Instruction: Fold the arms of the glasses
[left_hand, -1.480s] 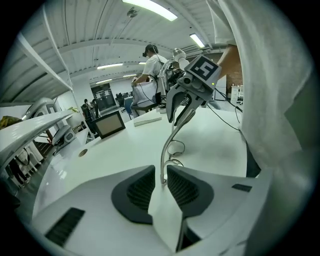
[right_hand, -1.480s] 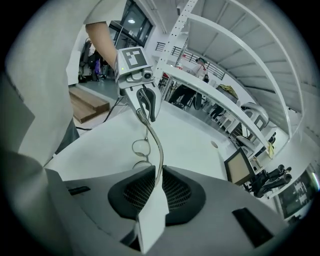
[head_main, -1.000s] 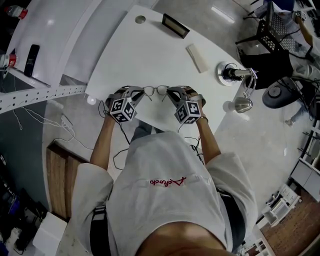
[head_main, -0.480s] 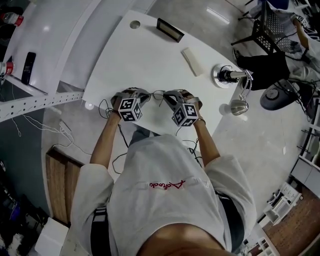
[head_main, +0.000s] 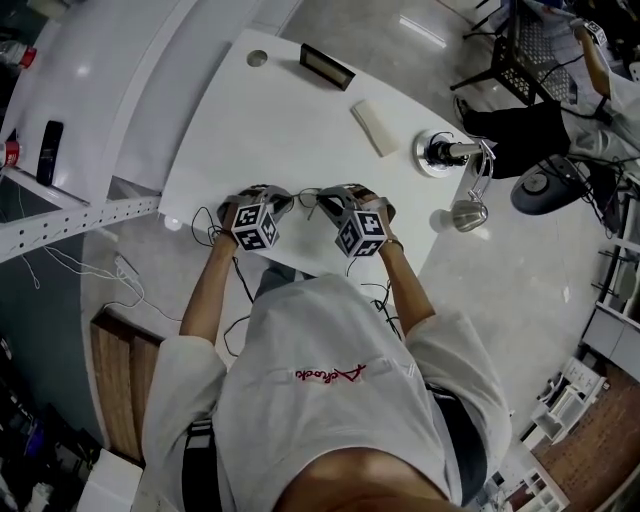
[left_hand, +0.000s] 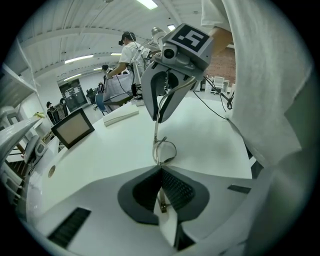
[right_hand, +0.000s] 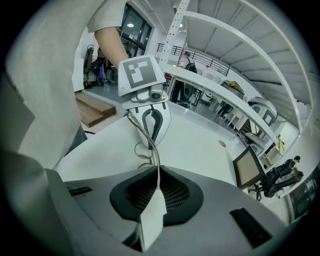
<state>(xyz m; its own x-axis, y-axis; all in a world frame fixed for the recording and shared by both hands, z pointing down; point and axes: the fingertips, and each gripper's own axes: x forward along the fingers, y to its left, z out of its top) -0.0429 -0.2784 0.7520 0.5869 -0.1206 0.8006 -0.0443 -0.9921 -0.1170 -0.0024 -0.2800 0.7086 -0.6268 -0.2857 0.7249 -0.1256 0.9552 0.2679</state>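
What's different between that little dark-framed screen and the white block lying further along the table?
The screen has a dark frame round a pale face; the block is plain white. The screen stands propped up, tilted back; the block lies flat. The screen sits by the far edge of the table; the block sits nearer the lamp. Both are rectangular and rest on that table.
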